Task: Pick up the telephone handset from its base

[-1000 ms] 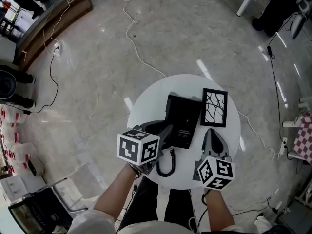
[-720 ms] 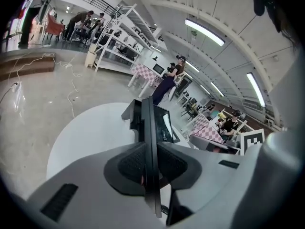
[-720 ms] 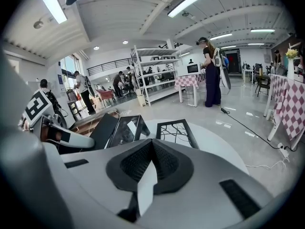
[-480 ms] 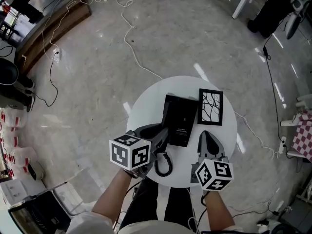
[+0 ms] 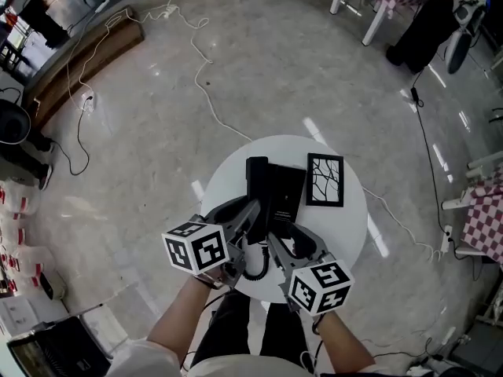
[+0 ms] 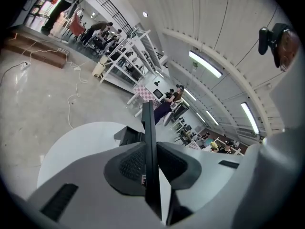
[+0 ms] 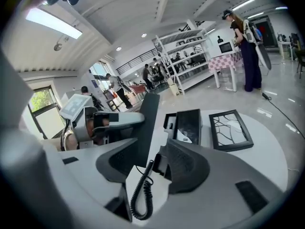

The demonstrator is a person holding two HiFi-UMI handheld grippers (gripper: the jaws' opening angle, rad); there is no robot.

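Round white surface below: my left gripper clenches the slim black handset; my right gripper is opening its jaws, coiled black cord between.

Left gripper, right gripper: grey shells, dark dimpled pads. Each carries a white cube with black square markers. Wearer: white sleeves, dark trousers.

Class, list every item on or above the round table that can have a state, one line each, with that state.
telephone handset: lifted off its base, held on edge.
telephone base: on the table, handset off it.
coiled cord: slack between the right gripper's jaws, ungripped.
picture frame: lying flat beside the base.
left gripper: shut on the handset.
right gripper: jaws opening, gripping nothing.
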